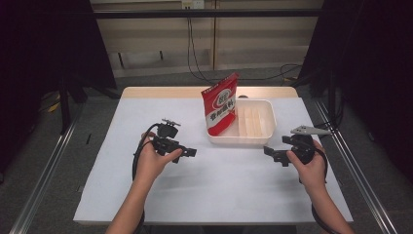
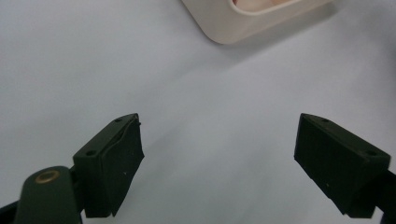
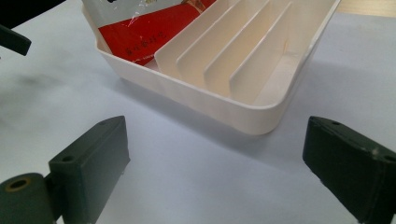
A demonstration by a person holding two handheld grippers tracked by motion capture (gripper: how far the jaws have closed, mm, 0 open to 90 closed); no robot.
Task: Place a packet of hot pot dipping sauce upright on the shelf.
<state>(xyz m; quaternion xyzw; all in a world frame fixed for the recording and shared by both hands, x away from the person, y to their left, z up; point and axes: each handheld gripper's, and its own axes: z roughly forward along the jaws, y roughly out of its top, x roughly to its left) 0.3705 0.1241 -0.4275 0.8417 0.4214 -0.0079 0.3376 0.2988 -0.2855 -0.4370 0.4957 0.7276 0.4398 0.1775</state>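
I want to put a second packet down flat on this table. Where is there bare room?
The white table lies bare left of the left gripper, and in the wide strip between both hands and the near edge. It is crowded at the far right-centre, where the white tray holds the upright red packet; the right gripper sits just before it.

Bright even overhead light, dark surrounds, soft shadows, gripper views slightly blurred, perhaps from closeness

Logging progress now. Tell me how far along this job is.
Looks done: the red packet stands in the left end of the white divided tray, leaning on its wall. In hand: nothing; the left tool and right tool sit open above the table. Left: unclear; the tray's other slots are empty.
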